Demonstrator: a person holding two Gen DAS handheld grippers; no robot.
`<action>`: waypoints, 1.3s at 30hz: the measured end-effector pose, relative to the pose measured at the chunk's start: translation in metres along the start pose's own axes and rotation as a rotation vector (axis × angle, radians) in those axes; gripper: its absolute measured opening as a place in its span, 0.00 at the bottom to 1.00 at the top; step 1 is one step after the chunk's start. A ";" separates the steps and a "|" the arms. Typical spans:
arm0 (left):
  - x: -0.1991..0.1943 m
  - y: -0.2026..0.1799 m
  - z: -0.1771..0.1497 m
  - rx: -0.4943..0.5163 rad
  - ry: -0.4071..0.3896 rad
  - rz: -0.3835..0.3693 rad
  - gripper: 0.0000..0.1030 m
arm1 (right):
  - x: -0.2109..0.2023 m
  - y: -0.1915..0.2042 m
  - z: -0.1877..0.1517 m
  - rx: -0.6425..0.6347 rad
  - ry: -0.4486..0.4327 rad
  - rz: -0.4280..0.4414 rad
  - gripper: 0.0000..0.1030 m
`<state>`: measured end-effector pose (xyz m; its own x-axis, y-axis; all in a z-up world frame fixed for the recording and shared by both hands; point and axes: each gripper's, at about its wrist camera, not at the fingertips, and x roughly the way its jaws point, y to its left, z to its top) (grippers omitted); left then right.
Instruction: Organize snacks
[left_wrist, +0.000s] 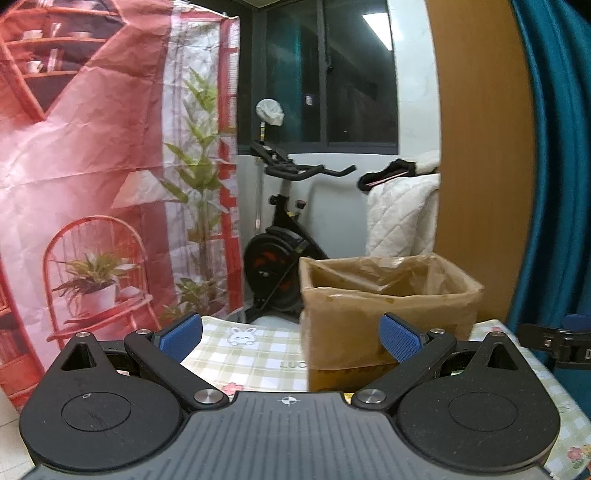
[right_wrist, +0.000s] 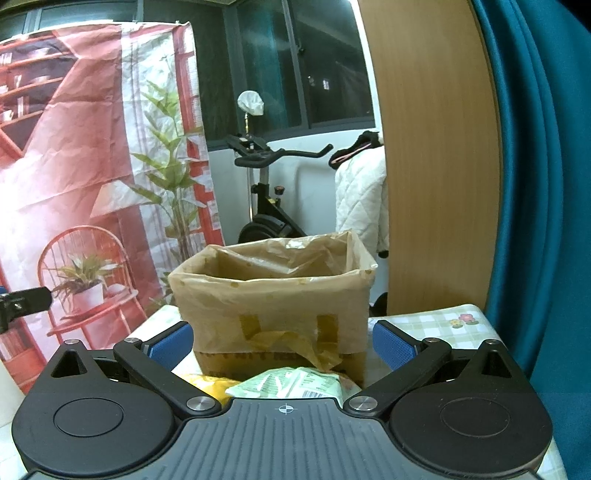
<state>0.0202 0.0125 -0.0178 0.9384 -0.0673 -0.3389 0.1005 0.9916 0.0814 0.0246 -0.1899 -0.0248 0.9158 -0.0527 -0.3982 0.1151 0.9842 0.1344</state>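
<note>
Both my grippers hang over the desk (left_wrist: 251, 354) with its green checked cloth, fingers spread wide and nothing between them. From my left gripper (left_wrist: 291, 338) I see the cardboard box (left_wrist: 388, 314), lined with a brownish plastic bag, standing to the right of centre, its near corner just beyond my right-hand blue pad; no snack shows in this view. My right gripper (right_wrist: 282, 341) faces the same box (right_wrist: 273, 295) head on, and only here do the snacks appear: a green-and-white packet (right_wrist: 291, 384) lying on the desk right against the box front, a yellow packet (right_wrist: 203, 384) beside it, both just under my fingers
</note>
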 end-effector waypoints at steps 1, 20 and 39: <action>0.002 0.001 -0.001 -0.058 0.027 -0.011 1.00 | 0.003 -0.001 -0.001 0.002 -0.001 -0.006 1.00; 0.071 0.016 -0.038 -0.071 0.071 -0.017 0.94 | 0.079 -0.003 -0.042 -0.066 0.090 -0.017 1.00; 0.089 0.023 -0.091 -0.109 0.210 -0.078 0.80 | 0.114 0.061 -0.128 -0.163 0.260 0.200 0.98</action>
<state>0.0763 0.0395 -0.1317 0.8387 -0.1314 -0.5285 0.1234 0.9911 -0.0507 0.0864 -0.1147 -0.1783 0.7831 0.1681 -0.5987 -0.1388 0.9857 0.0951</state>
